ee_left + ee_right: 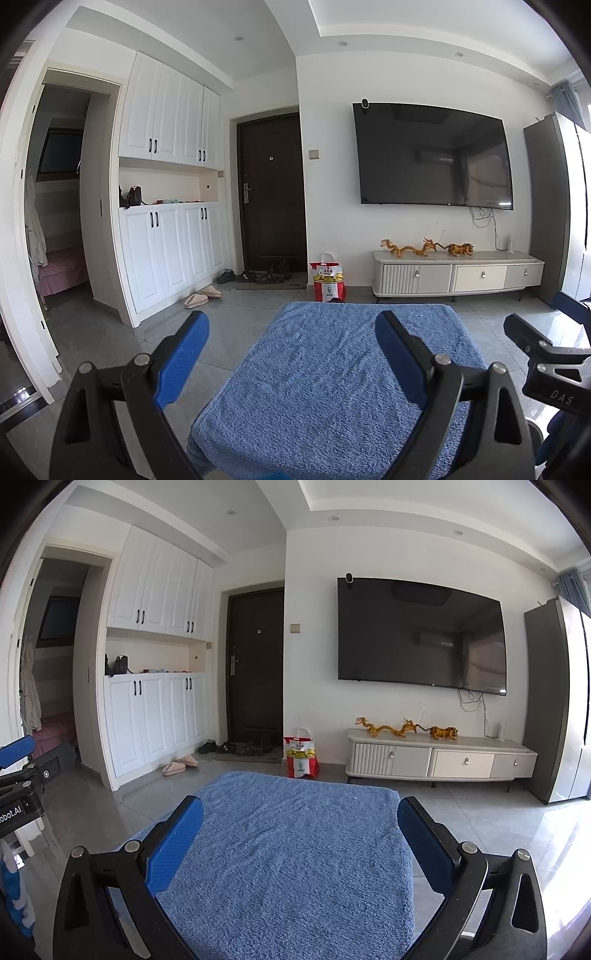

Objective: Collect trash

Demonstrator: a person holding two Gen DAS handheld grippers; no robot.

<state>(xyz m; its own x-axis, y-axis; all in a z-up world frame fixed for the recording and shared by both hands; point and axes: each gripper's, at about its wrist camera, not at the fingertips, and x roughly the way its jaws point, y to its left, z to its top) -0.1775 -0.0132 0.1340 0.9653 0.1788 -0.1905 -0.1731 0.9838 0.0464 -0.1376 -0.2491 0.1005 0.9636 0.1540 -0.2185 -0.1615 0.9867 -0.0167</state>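
Note:
A red and white KFC paper bag (328, 282) stands on the floor by the wall, between the dark front door and the TV cabinet; it also shows in the right wrist view (301, 755). My left gripper (291, 332) is open and empty, held above a table covered with a blue towel (332, 387). My right gripper (301, 818) is open and empty above the same towel (295, 867). The right gripper shows at the right edge of the left wrist view (546, 354). No trash lies on the towel.
A low white TV cabinet (458, 275) with golden dragon figures (424, 248) stands under a wall TV (432, 155). White cupboards (173, 240), slippers (203, 295) and shoes (258, 276) sit at the left by the door. A grey fridge (557, 701) stands at the right.

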